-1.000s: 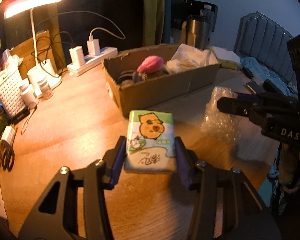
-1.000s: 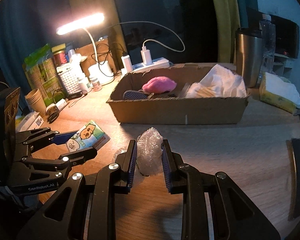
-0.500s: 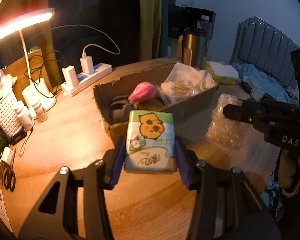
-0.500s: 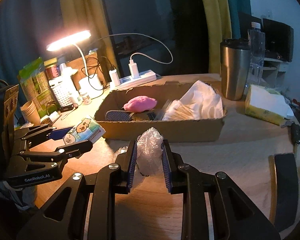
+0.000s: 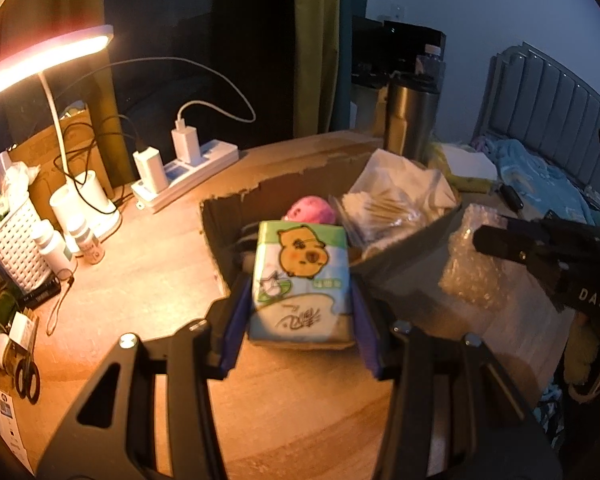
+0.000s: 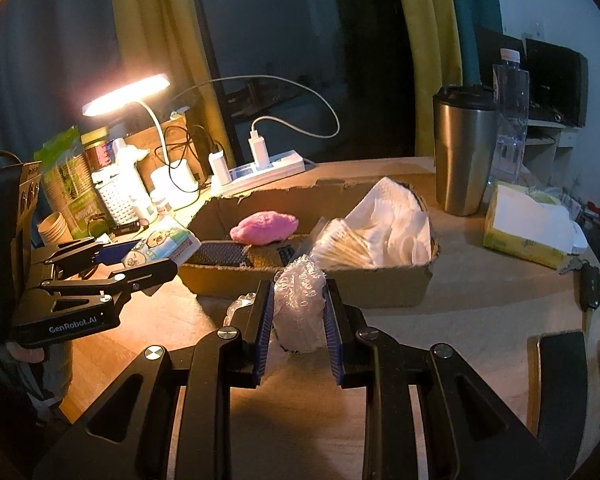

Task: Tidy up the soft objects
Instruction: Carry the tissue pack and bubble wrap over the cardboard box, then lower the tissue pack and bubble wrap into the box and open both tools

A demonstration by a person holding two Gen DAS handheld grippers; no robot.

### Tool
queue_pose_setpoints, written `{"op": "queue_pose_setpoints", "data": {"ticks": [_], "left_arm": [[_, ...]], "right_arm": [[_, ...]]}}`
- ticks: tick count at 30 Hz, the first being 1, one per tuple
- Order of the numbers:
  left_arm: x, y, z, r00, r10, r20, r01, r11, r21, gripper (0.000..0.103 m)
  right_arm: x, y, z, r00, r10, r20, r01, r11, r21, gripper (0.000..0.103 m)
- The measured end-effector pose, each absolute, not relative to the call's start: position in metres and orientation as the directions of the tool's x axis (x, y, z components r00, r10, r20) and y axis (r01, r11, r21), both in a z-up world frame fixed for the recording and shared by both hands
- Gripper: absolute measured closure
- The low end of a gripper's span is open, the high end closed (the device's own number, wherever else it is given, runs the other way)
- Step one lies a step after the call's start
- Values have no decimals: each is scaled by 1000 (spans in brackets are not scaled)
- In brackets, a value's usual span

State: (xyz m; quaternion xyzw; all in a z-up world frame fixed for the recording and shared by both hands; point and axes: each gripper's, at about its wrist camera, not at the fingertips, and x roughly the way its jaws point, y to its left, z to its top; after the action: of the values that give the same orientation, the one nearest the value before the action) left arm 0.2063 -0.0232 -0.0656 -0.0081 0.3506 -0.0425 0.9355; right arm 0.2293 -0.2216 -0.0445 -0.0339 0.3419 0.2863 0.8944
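A round wooden desk (image 6: 480,320) carries a torn cardboard box (image 6: 340,288) near its middle. Behind the box lie a white power strip (image 6: 268,168) and the lit desk lamp (image 5: 80,204). To the right stand a steel tumbler (image 6: 464,156) and a yellow tissue pack (image 6: 524,228), with a car key (image 6: 590,284) at the edge.

**2 wrist cameras, 1 shared desk**

Each fisheye view looks forward and down along its own gripper's fingers, close above the wooden table (image 5: 112,264). The left wrist view faces the cardboard box (image 5: 228,236) from its left end, the desk lamp (image 5: 44,60) at far left. The right wrist view faces the box's long front wall (image 6: 380,284). Both views share the box, lamp, power strip (image 6: 268,168) and steel tumbler (image 6: 464,152), and each catches the other gripper at its edge.
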Motion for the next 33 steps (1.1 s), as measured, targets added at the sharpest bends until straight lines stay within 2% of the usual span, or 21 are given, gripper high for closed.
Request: {"op": "queue_pose_setpoints", "data": {"ticks": [20, 33], "left_arm": [[245, -3, -58, 762, -95, -641, 61, 995, -76, 54], [264, 13, -70, 747, -132, -651, 74, 991, -116, 54]], "right_arm": [[262, -189, -32, 597, 530, -602, -578, 805, 134, 77], [290, -148, -41, 564, 535, -629, -602, 788, 130, 77]]}}
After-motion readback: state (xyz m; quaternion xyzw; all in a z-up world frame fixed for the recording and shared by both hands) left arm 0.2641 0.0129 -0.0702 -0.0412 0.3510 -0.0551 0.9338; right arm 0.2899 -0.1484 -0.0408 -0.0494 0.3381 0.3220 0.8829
